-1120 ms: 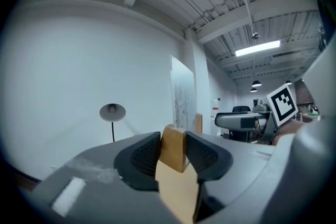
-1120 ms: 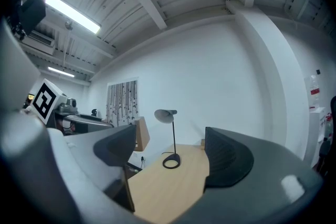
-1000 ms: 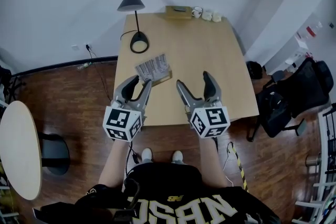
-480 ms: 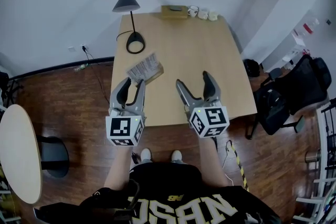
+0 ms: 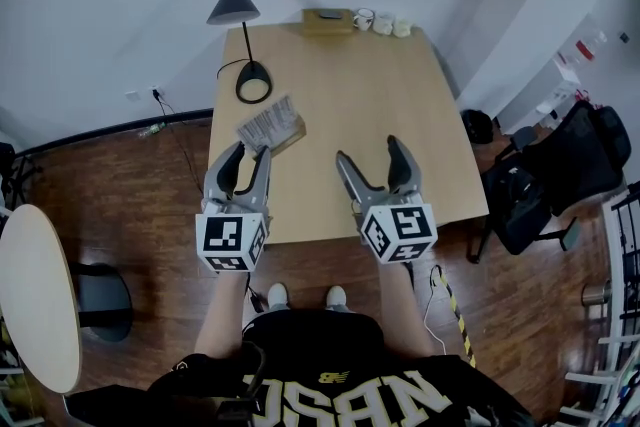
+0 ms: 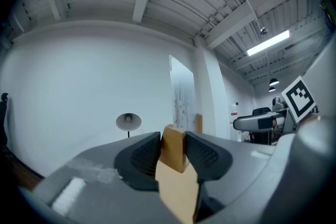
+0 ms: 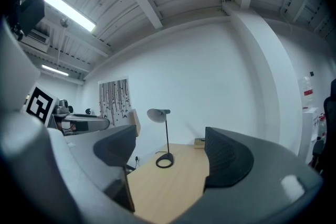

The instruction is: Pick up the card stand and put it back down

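Above the counter (image 5: 370, 95), card stand (image 5: 270, 127) aloft
Left tool (image 5: 252, 153) is clamped on its wooden base to carry it upright; right tool (image 5: 368, 153) gapes wide, empty and idle.

Card stand (image 5: 270, 123): one. Lamp (image 5: 232, 3): one. Mug (image 5: 362, 18): one. Hand-held grippers: two, left hand-held gripper (image 5: 250, 151), right hand-held gripper (image 5: 368, 150).

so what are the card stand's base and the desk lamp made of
The card stand base looks like pale unvarnished wood: a tan, matte block with no shine, though no grain can be made out. The desk lamp is probably black-painted metal, judging by its thin stem and cone shade; whether matte or glossy is hard to tell.
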Motion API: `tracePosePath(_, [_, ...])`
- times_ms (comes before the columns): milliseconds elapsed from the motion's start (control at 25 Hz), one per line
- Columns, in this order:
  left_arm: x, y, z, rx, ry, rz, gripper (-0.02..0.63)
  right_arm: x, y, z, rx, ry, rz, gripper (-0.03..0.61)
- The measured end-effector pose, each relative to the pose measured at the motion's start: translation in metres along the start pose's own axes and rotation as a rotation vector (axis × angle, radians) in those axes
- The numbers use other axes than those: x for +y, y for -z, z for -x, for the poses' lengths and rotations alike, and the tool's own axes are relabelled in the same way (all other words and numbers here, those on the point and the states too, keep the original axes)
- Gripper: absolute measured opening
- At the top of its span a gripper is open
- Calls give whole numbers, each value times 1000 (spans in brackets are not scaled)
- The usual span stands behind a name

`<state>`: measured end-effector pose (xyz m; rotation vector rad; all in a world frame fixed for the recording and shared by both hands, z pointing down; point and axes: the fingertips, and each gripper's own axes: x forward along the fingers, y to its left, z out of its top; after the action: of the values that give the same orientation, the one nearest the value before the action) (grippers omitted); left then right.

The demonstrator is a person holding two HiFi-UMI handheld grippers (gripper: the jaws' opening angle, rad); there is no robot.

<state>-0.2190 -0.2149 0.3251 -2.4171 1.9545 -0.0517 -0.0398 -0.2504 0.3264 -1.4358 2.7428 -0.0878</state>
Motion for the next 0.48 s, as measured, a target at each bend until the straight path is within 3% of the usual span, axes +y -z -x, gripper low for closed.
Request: tracePosePath(480, [56,31,-50,98,65,-34,152,-31,23,-2,51,77,-40,408])
